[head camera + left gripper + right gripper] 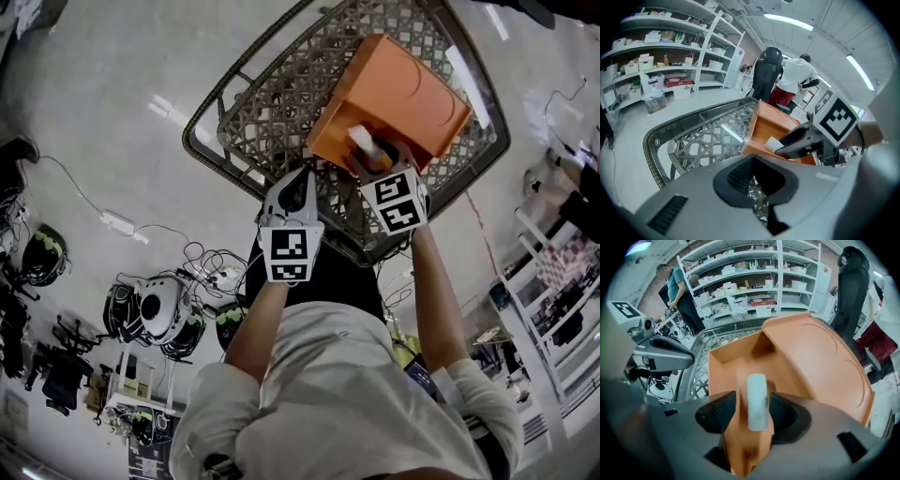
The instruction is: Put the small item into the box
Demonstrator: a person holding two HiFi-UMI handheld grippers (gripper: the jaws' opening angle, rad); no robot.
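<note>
**Head view.** An orange plastic box [398,89], its lid open, sits on a dark woven-lattice surface [272,103]. The grey floor [103,112] around the surface carries loose cables [192,255] and a cluster of helmets [155,314], all well apart from the box. The right gripper [373,161] reaches over the box's near edge, with a small white cylindrical item [359,139] at its tips. The left gripper [302,183] hangs just beside it over the lattice, outside the box.

**Left gripper view.** White shelving [670,51], a black chair [766,70] and a person in a white top [797,75] stand well behind the surface. The left jaws are drawn together at the tips, with nothing between them and only lattice showing beyond. The way to the box is taken up by the right gripper.

**Right gripper view.** A person in a dark top [677,284] stands by the shelving. The right jaws are spread wide. The item stands on end between them, over the box's open compartment. Orange shows between the item and the left pad. The right pad lies just beside the item, and contact there cannot be told. The jaws do not pinch the item.
</note>
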